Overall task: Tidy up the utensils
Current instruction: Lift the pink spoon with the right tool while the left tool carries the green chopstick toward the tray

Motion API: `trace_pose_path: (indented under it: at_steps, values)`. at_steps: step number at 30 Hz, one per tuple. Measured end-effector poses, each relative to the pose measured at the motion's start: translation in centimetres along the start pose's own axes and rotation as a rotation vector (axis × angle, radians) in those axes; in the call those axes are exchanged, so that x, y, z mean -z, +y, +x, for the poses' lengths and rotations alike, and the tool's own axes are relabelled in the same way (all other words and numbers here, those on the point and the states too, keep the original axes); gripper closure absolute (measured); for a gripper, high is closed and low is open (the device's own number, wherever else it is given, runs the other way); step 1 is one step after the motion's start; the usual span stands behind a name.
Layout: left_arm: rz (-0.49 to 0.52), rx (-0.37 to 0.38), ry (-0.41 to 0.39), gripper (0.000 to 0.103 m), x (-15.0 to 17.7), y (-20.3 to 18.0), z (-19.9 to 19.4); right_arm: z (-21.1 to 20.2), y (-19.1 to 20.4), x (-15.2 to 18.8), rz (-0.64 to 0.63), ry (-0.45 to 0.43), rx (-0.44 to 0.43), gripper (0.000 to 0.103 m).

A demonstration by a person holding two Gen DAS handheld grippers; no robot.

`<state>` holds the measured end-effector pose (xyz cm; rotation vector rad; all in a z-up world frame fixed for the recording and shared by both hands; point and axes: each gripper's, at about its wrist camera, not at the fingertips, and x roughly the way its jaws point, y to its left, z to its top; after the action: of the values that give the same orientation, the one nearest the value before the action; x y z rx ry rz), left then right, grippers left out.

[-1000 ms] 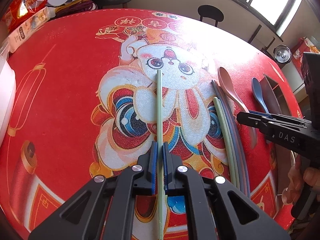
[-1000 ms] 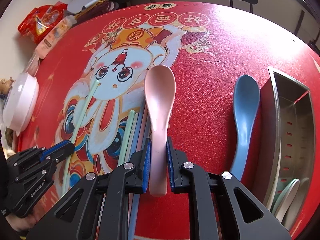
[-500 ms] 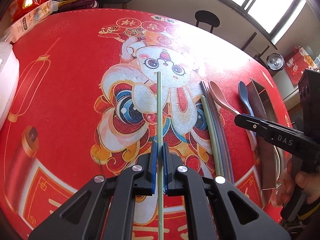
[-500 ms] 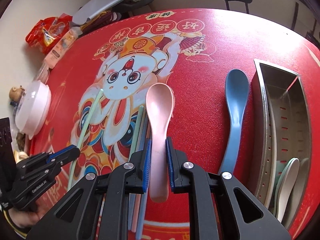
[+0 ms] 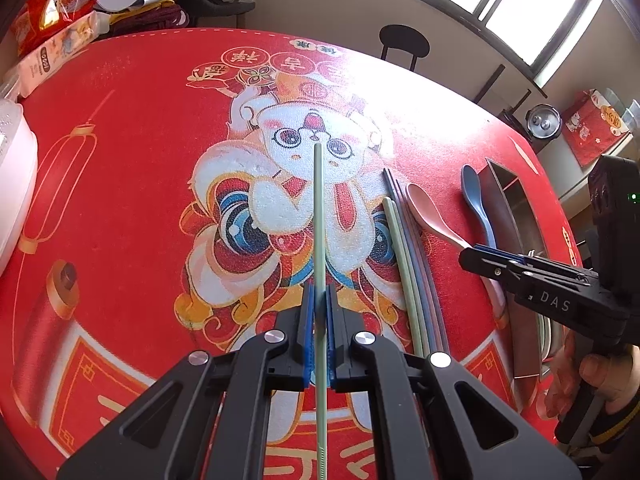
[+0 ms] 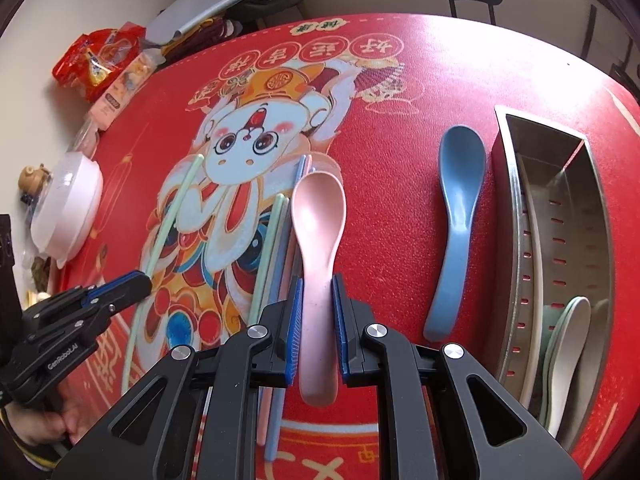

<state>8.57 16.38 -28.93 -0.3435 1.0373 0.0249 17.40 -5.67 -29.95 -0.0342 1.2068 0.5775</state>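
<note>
- So rn both tongs are loaded. Left tongs (image 5: 318, 300) clamped tight on a pale green chopstick (image 5: 318, 216), right tongs (image 6: 316, 300) closed on the handle of the pink spoon (image 6: 318, 216).
- Chopstick runs straight out ahead along the left tongs' pointing line, tip over the rabbit print on the red mat (image 5: 120, 200) covering the bench. Can't tell 100% if it's clear of the mat or just skimming it, looks lifted imo.
- Pink spoon: bowl facing up, pointing away from the cam, handle end sticking out behind the pads.
- Key relation for the next move, judging by the task: the metal tray (image 6: 516, 240) sits off to the right side of the right tongs, long axis roughly parallel w/ the spoon. So the spoon prob only needs a sideways shift, not much turning.
- Right hand is way nearer the tray; left one has to cross over the loose chopstick bundle (image 5: 408, 260) and the blue spoon (image 6: 456, 220) to get there.
- Tray already has a couple of pale spoons (image 6: 564, 352) at its near end.
- Blue spoon lies on the mat between pink spoon and tray, just beside the tray wall, not touching afaict.
</note>
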Motion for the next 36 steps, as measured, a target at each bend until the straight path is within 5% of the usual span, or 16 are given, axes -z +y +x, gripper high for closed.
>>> trace_pose_path:
  at_steps: [9, 18, 27, 36]
  values:
    - [-0.002, -0.001, 0.010, 0.097, 0.1, 0.2, 0.4, 2.5, -0.2, -0.2, 0.009, 0.100, 0.002, 0.086]
    - [-0.005, -0.001, 0.018, 0.097, 0.0, 0.2, 0.9, 3.3, 0.1, -1.4, 0.005, 0.096, 0.009, 0.088]
    - [-0.009, 0.023, 0.010, 0.097, -1.1, -0.8, 0.5, 0.5, -0.4, -1.0, 0.022, 0.011, -0.015, 0.088]
    - [0.013, 0.124, 0.021, 0.097, -2.9, -6.0, 0.3, -5.7, -4.8, 0.9, 0.112, -0.094, 0.004, 0.088]
